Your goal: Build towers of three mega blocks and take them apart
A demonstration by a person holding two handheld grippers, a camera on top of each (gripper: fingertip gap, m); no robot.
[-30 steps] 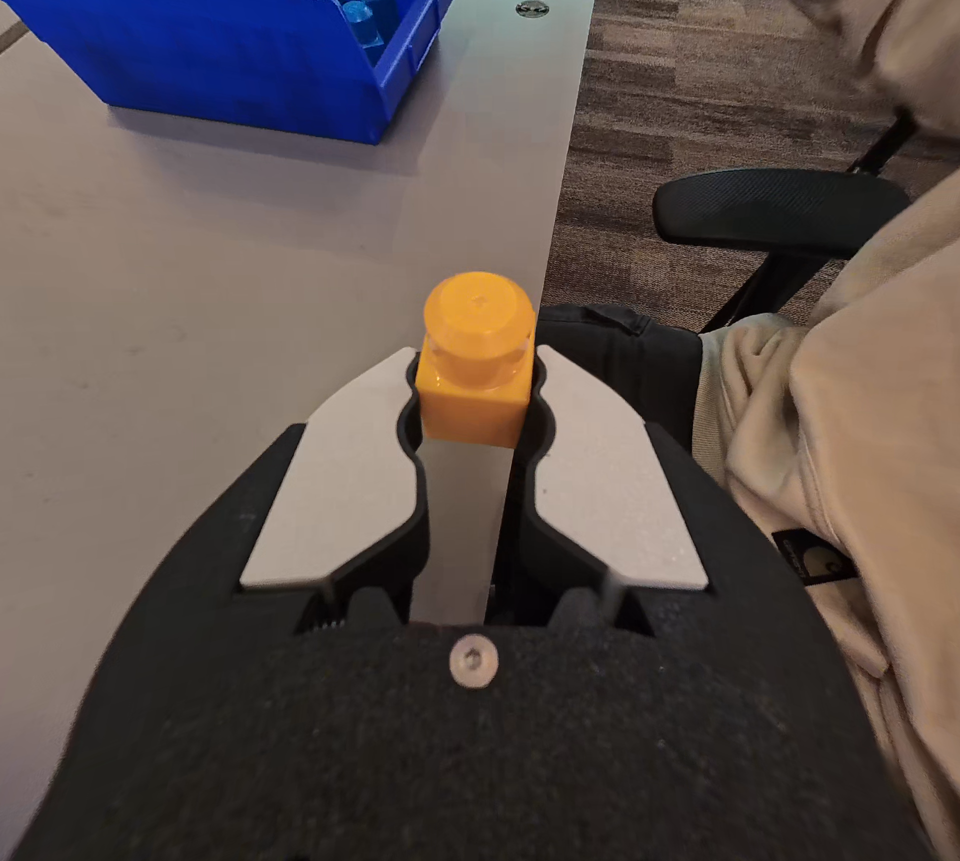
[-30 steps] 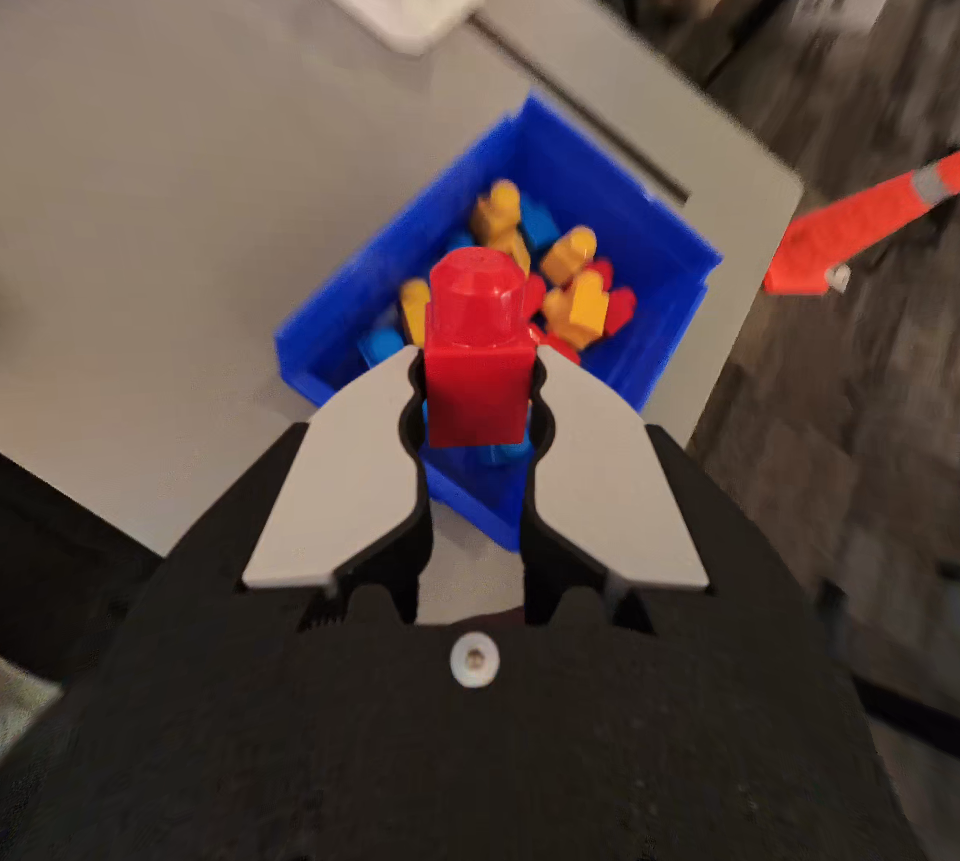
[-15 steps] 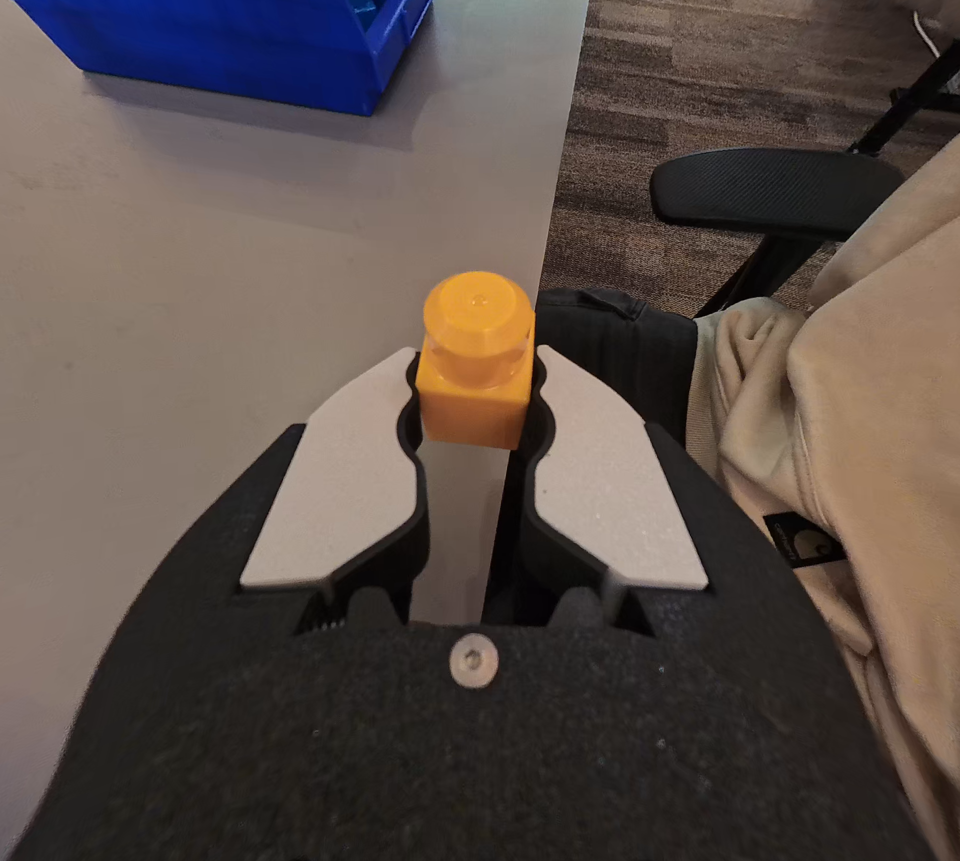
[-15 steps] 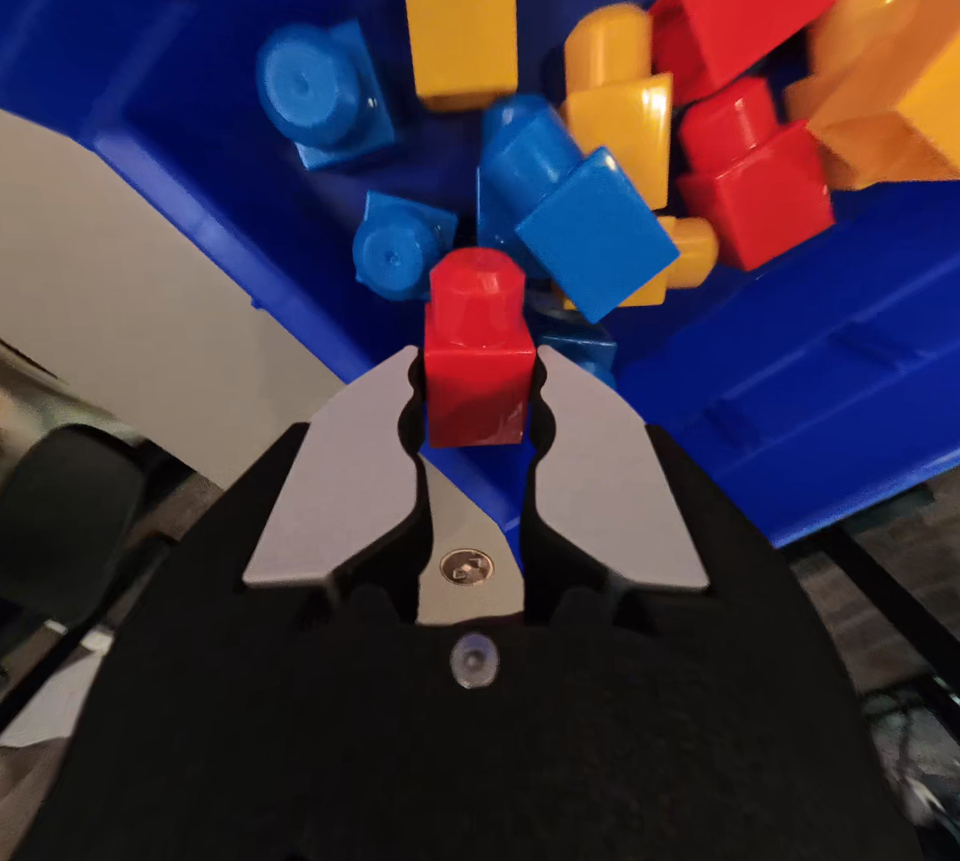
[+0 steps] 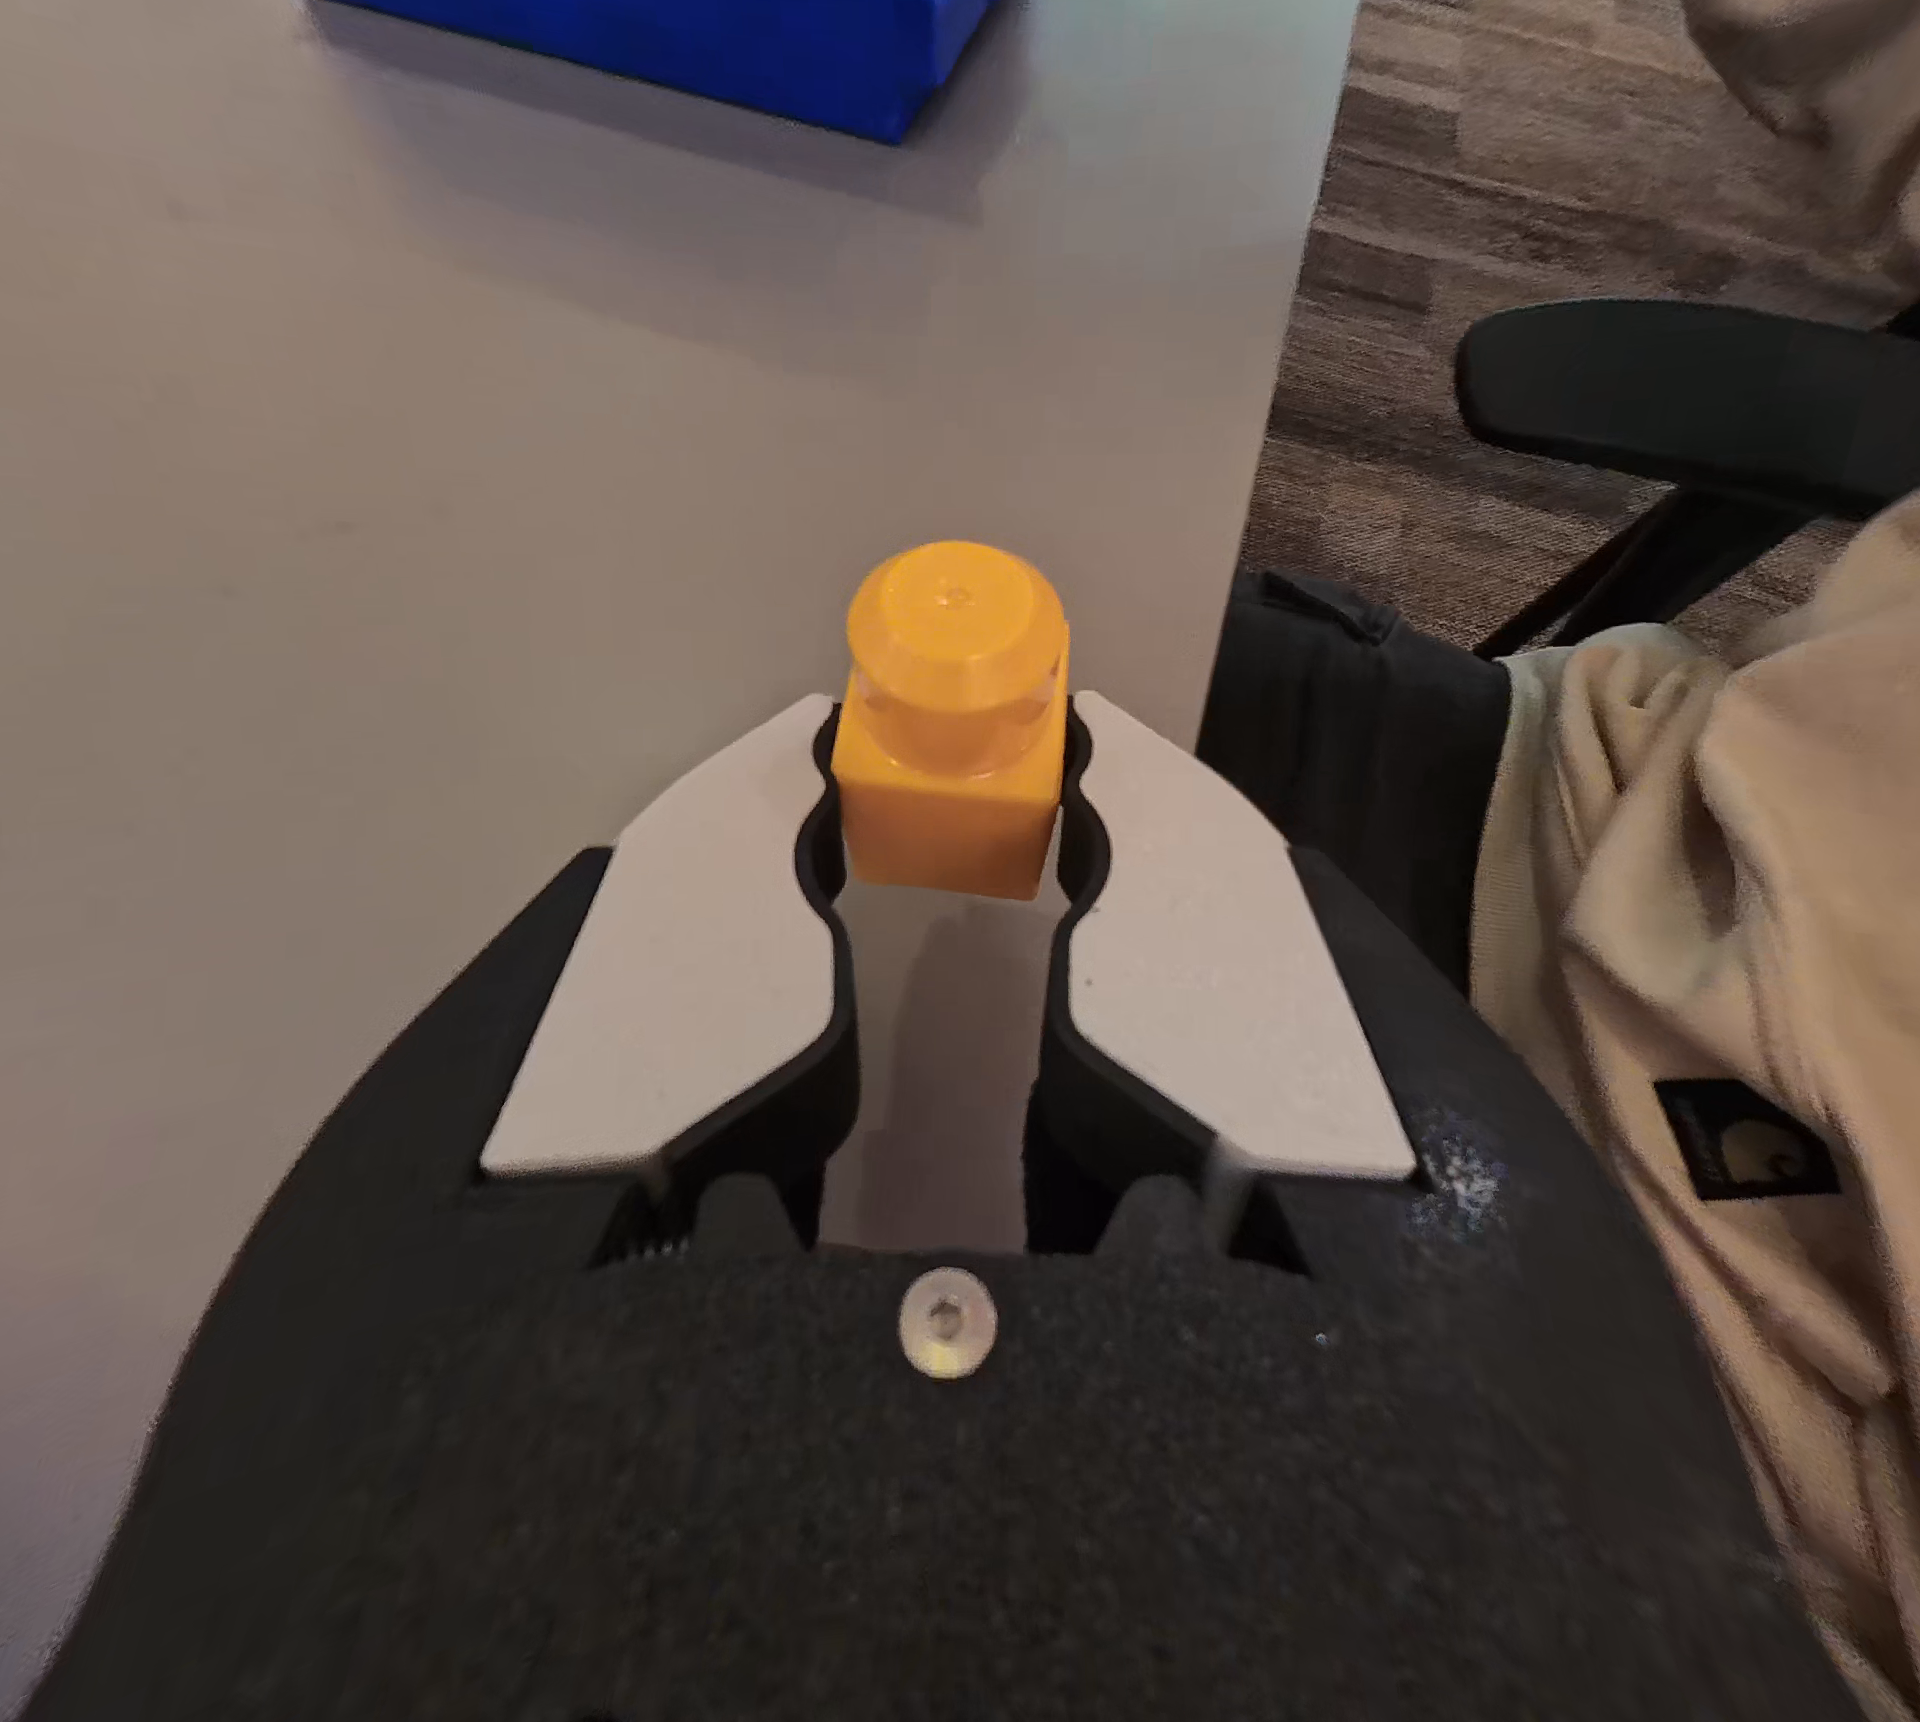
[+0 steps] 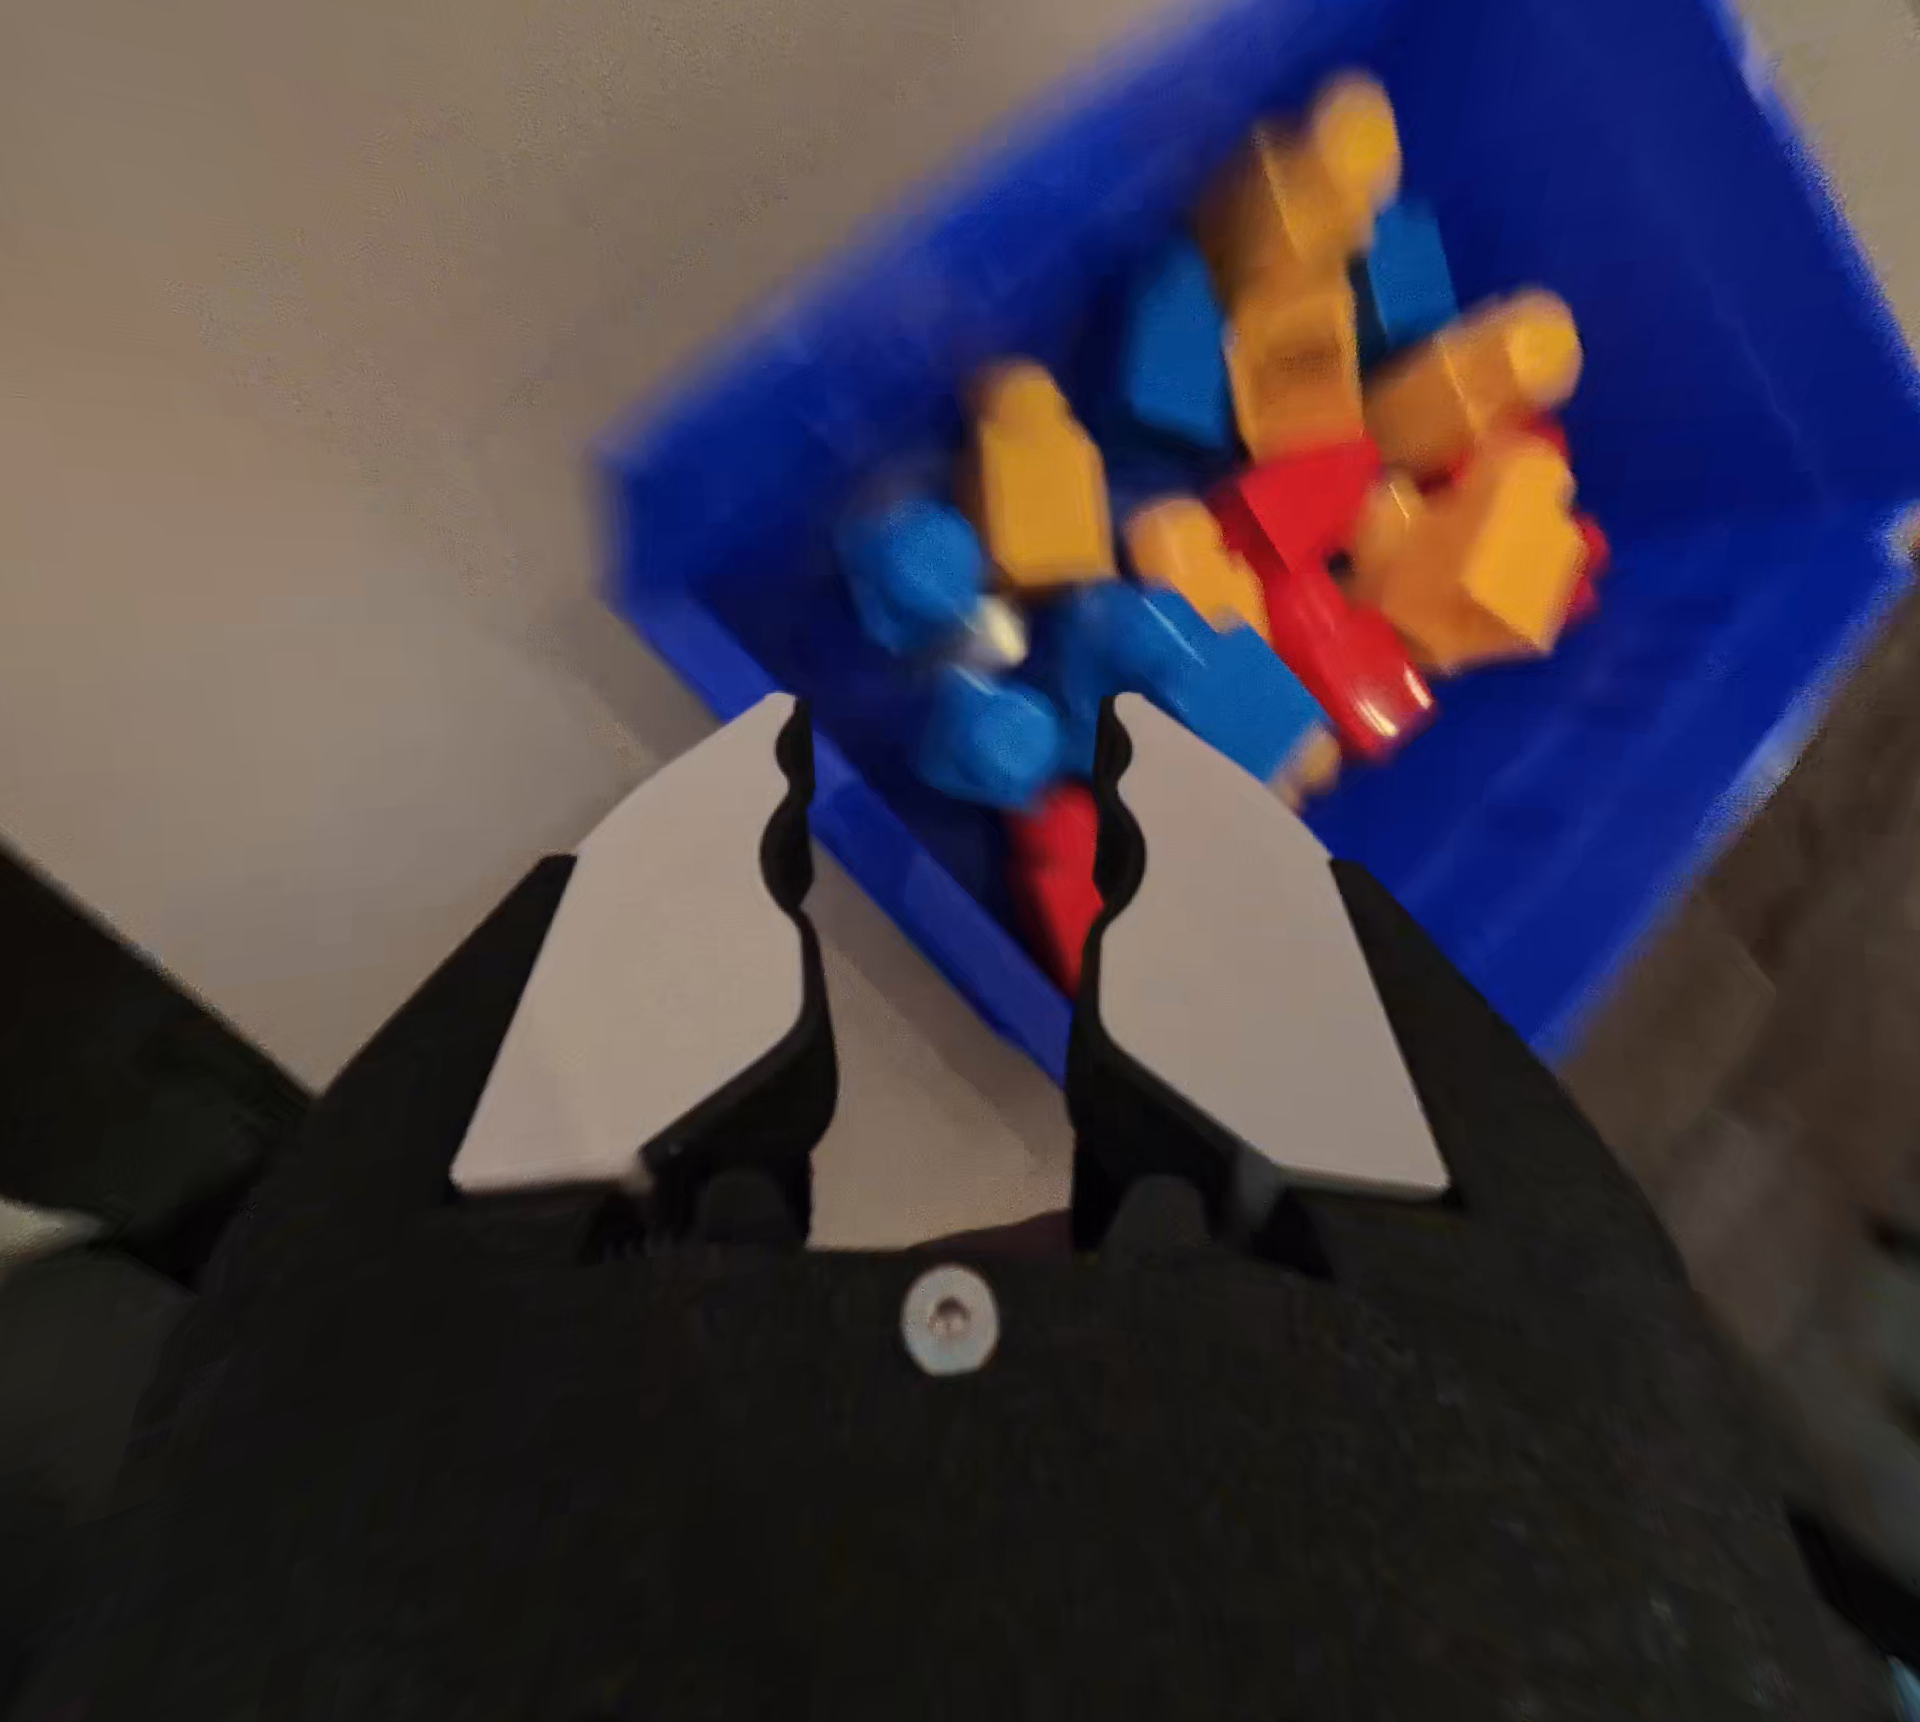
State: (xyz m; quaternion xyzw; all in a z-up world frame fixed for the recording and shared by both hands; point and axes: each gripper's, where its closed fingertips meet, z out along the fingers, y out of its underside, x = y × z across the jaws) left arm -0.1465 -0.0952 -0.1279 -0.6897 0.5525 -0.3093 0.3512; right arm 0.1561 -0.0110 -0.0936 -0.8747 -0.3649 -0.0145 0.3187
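Left gripper [image 5: 951, 799] clamped on orange mega block [image 5: 948, 768], stud forward, near table [image 5: 416, 425] edge, probably next for the bin; right gripper [image 6: 951, 799] parted, bare, above far blue bin [image 6: 1621, 114] of loose blocks [image 6: 1288, 467].

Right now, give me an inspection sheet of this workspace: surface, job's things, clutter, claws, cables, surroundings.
Surface: grey table, mostly bare.
Job's things: orange block in the left claw; blue bin of red, orange and blue blocks near the table's far corner.
Clutter: nothing seen.
Claws: left claw shut on the orange block; right claw open over the bin, picture blurred.
Cables: nothing seen.
Surroundings: carpet, black chair, person's beige sleeve.
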